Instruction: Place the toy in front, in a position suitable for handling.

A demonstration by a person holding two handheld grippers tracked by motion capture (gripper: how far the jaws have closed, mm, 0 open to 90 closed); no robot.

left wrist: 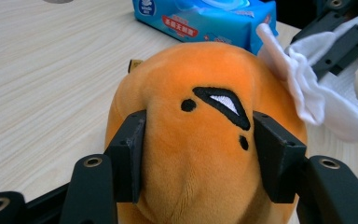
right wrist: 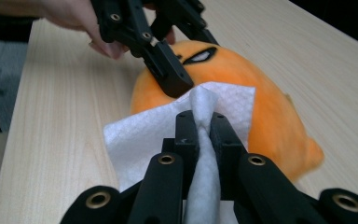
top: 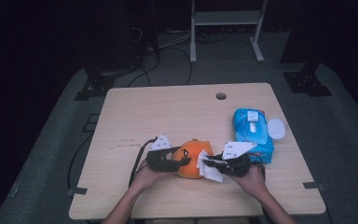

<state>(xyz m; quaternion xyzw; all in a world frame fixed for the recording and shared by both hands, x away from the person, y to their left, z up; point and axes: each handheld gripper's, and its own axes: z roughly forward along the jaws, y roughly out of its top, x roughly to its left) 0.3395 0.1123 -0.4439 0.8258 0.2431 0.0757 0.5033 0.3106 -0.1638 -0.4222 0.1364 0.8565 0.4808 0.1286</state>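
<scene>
left claw (left wrist: 198, 154): its two black pads press into the sides of the orange plush toy (left wrist: 200, 140), clamped on it; in the high view this claw (top: 181, 161) sits at the toy's left side.
right claw (right wrist: 204, 135): pressed together on a white wipe (right wrist: 144, 135), a twisted fold of it pinched between the pads; in the high view this claw (top: 209, 163) is at the toy's right side.
orange plush toy: rests on the surface (top: 168, 112) near the near edge, about the middle, between the two claws (top: 193, 158); a stitched black eye with a white centre faces up in the left gripper view.
white wipe: hangs crumpled against the right side of the toy (top: 209, 169), touching it; in the right gripper view it spreads in front of the toy.
wipes pack (top: 253, 133): blue, lying flat on the right of the surface, just beyond the right hand (top: 251, 179); its round white lid (top: 276, 128) stands open to the right.
left hand (top: 144, 176): grips the left claw's body near the near edge.
hole (top: 221, 96): small round opening at the far side of the surface.
</scene>
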